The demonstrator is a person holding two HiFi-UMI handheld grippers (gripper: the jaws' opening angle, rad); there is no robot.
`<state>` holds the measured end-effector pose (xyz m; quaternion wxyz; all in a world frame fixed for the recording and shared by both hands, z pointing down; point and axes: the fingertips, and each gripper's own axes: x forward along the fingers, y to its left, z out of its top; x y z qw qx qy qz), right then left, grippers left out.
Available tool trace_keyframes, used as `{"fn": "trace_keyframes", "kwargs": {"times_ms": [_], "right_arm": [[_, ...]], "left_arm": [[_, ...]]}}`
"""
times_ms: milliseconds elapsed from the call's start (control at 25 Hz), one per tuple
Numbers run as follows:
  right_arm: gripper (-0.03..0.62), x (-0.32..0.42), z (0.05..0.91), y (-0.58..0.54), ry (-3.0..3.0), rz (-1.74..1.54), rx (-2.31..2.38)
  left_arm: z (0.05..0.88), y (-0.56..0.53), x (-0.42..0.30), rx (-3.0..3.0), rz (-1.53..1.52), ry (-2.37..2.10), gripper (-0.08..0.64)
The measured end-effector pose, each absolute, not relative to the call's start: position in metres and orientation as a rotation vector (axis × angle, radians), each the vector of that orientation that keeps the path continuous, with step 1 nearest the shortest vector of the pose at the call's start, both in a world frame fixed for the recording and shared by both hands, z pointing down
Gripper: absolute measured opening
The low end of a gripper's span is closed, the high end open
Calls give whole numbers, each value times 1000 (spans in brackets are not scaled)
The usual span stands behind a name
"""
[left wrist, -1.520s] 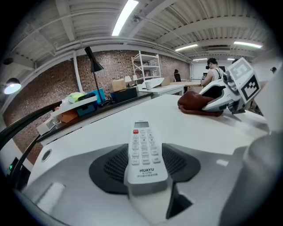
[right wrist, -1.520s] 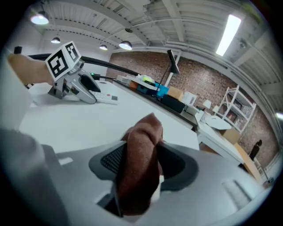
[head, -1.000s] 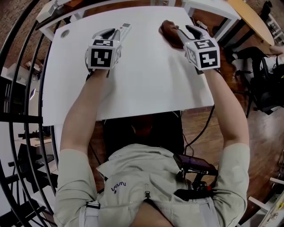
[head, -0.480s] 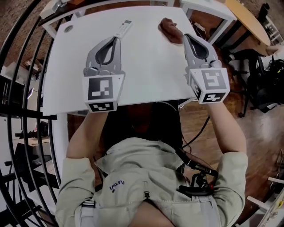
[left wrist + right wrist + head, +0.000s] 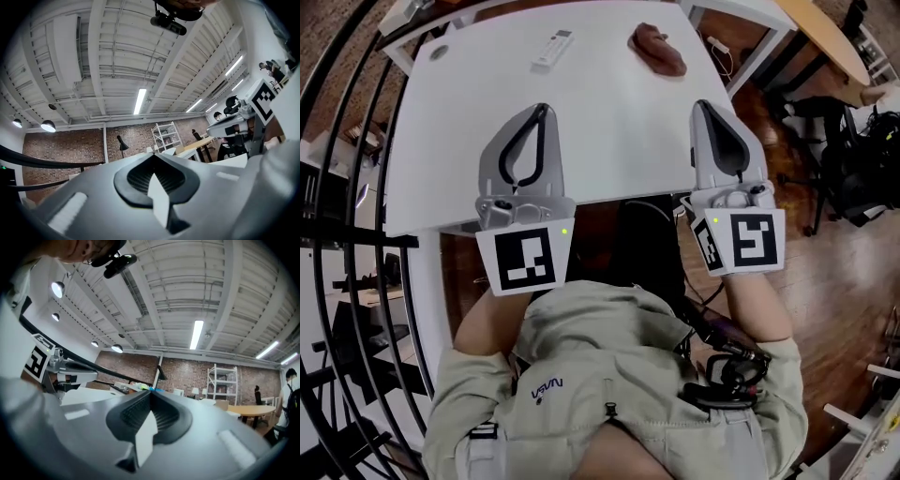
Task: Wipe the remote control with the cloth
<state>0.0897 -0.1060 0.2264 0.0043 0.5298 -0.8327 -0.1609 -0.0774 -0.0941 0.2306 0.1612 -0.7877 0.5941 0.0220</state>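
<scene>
A white remote control lies at the far side of the white table, and a brown cloth lies crumpled to its right. Both are untouched. My left gripper is held over the table's near half, well short of the remote, shut and empty. My right gripper hovers at the table's near right edge, also shut with nothing in it. In the left gripper view the left gripper points up at the ceiling with its jaws closed tip to tip. The right gripper looks the same in its own view.
A small round grey hole marks the table's far left corner. Black curved metal bars run along the left. A second white table and a wooden one stand at the far right above a wooden floor.
Both grippers have pulled back from the remote and the cloth toward the person and lifted. Remote and cloth stay on the far side of the table.
</scene>
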Motion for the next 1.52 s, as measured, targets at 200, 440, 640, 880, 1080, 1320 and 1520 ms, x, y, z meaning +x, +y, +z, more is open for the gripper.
{"fn": "trace_keyframes", "kwargs": {"times_ms": [200,440,640,880,1080,1320,1520], "right_arm": [[2,93,234,-87,-2586,-421,1712],[2,93,262,-69,-2573,-305,1732],[2,84,276,-59,-2581,-293,1705],[0,85,280,-55,-2588,-272,1723],[0,86,281,-54,-2593,-267,1719],[0,86,281,-54,-2599,-265,1720],[0,89,278,-54,-2597,-265,1722]], "left_arm": [[245,-79,-68,-2327,53,1717,3],[273,-60,-65,-2414,8,1721,3],[296,-54,-62,-2458,-30,1734,3],[299,-54,-66,-2458,-30,1745,3],[299,-54,-63,-2461,-19,1737,3],[300,-54,-63,-2462,-23,1731,3],[297,-55,-61,-2464,-26,1722,3]]}}
